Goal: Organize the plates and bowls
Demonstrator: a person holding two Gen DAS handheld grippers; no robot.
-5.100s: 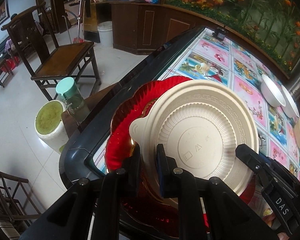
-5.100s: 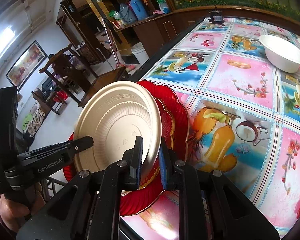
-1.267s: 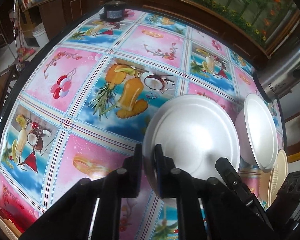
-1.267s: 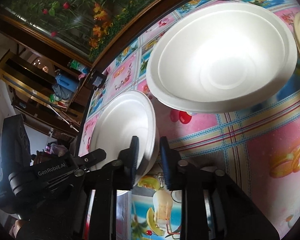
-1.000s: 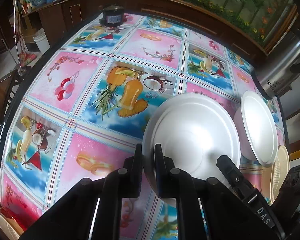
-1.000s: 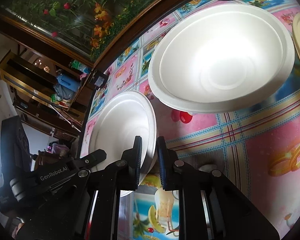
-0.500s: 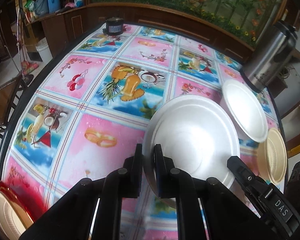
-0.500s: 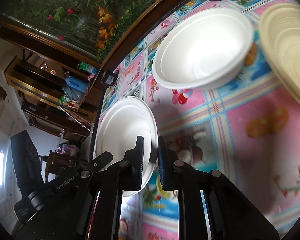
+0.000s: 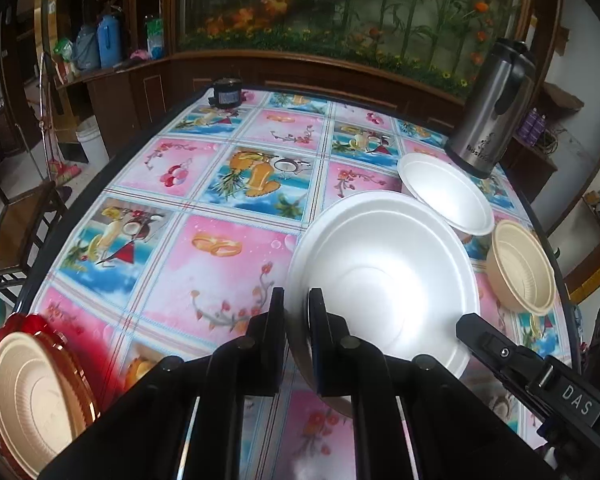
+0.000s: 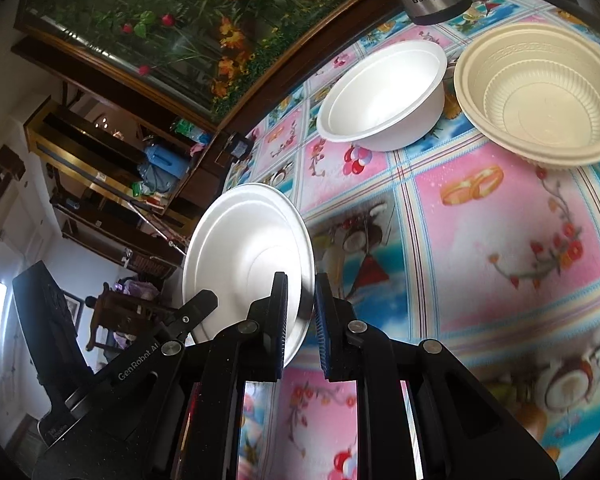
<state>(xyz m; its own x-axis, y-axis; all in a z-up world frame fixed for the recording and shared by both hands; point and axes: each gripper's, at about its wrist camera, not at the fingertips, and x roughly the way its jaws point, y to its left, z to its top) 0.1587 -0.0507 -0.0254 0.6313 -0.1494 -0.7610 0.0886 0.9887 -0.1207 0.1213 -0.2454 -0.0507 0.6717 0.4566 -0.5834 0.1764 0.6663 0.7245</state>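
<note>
i see the table (image 9: pixel 236 264) under a fruit-print cloth. above it i hold one white bowl (image 9: pixel 384 280) clear of the surface, tilted, both tools clamped on its rim: left gripper (image 9: pixel 296 312) on the near edge, right gripper (image 10: pixel 300 304) on the opposite edge. a red plate (image 9: pixel 32 328) with a beige plate (image 9: pixel 32 396) on it sits at the table's left edge. a beige bowl (image 10: pixel 536 92) and a second white bowl (image 10: pixel 384 96) stand just beside each other near the flask (image 9: pixel 488 112).
</note>
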